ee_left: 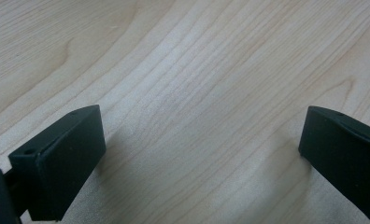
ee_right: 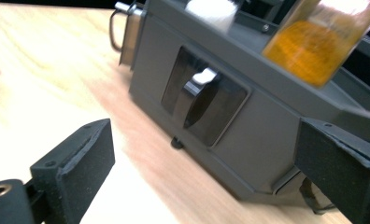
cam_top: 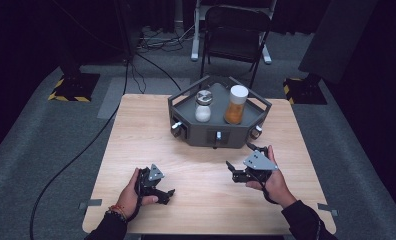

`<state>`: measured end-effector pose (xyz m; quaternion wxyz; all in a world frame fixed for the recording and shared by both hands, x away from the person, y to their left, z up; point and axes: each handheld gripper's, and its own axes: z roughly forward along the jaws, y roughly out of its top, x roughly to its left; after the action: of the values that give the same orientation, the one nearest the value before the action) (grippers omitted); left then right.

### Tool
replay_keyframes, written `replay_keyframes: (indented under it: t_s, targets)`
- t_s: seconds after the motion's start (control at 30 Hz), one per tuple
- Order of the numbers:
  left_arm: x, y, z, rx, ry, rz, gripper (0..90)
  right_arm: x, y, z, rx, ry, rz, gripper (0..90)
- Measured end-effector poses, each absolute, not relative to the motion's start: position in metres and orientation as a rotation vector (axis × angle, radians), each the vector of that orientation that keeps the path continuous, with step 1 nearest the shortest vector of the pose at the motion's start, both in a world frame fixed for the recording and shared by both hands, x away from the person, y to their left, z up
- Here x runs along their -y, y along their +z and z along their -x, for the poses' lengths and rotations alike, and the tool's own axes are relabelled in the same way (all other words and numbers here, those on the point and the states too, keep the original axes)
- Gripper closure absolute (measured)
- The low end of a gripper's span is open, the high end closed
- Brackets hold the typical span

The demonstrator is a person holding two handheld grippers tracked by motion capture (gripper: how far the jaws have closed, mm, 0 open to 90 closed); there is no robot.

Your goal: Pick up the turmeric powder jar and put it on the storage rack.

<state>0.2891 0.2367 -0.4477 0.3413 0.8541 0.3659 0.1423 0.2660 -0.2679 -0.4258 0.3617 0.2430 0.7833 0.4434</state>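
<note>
A grey three-cornered rack stands at the far middle of the wooden table. On it are a clear jar of white powder and an orange-filled jar with a white lid. My left gripper rests low near the front left, open over bare wood. My right gripper is open just in front of the rack. Its view faces the rack's side wall with a recessed dark handle, the orange-filled jar above it.
Small metal knobs stick out of the rack's lower corners. Behind the table stands a black folding chair. Cables trail over the grey carpet at the left, and two stand bases with yellow-black tape flank the table.
</note>
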Motion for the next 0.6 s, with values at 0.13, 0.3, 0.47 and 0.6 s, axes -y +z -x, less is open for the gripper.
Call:
replay_keyframes:
  t_s: [0.13,0.3,0.47,0.6]
  targets:
    - [-0.237,-0.448,-0.289,-0.951,0.372,-2.222,0.1,0.269,-0.429,-0.262,-2.045,1.129,-0.605,5.4]
    - [-0.237,-0.448,-0.289,-0.951,0.372,-2.222,0.1,0.272,-0.433,-0.258,-2.067,1.112,-0.606,5.3]
    - [-0.237,-0.448,-0.289,-0.951,0.372,-2.222,0.1,0.277,-0.436,-0.253,-2.082,1.105,-0.615,5.3]
    - [-0.237,-0.448,-0.289,-0.951,0.372,-2.222,0.1,0.280,-0.437,-0.251,-2.092,1.095,-0.610,5.4]
